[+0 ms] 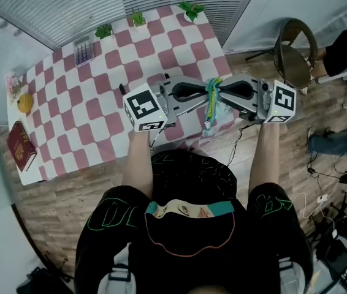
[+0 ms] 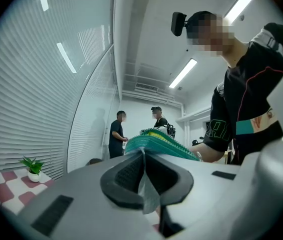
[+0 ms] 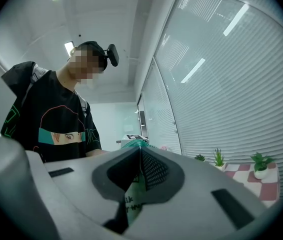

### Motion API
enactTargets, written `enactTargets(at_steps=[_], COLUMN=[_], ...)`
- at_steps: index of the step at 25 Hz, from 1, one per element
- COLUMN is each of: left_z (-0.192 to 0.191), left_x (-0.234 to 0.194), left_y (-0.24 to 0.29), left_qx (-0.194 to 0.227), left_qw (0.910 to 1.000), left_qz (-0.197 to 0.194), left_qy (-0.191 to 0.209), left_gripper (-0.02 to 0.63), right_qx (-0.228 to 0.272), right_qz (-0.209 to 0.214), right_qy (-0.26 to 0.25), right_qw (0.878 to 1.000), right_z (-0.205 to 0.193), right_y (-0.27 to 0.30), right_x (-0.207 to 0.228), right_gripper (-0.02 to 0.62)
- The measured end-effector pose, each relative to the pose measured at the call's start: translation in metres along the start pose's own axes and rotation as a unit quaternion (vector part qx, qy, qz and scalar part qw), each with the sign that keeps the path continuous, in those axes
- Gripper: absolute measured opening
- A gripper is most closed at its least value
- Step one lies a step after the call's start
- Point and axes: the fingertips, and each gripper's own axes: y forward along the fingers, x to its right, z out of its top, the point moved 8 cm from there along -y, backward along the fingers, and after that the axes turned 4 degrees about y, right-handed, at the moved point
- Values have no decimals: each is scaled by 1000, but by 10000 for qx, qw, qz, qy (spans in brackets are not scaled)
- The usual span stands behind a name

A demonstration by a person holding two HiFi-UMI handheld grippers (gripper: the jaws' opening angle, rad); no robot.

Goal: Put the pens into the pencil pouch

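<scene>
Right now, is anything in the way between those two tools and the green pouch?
Nothing visible. The left tool and right tool are each shut on one end of the green pouch, held above the checkered table.

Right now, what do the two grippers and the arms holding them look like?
The left gripper and right gripper are light grey with black pads, each carrying a white cube of black square markers. Sleeves are short, black, with green outlines.
</scene>
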Motion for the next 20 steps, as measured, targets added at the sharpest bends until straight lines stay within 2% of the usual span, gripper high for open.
enactTargets(at_steps=[11, 20], left_z=[3, 1], left_x=[-2, 0], left_y=[-15, -57], left_qx=[-19, -114], left_qw=[9999, 9986], left_qz=[115, 518], left_qy=[52, 21], left_gripper=[6, 2], right_qx=[-8, 10], right_qz=[-128, -288], right_qy=[-69, -48], right_qw=[9999, 9996], right_z=[1, -3], right_y=[-8, -21], right_x=[1, 0], right_gripper=[9, 9])
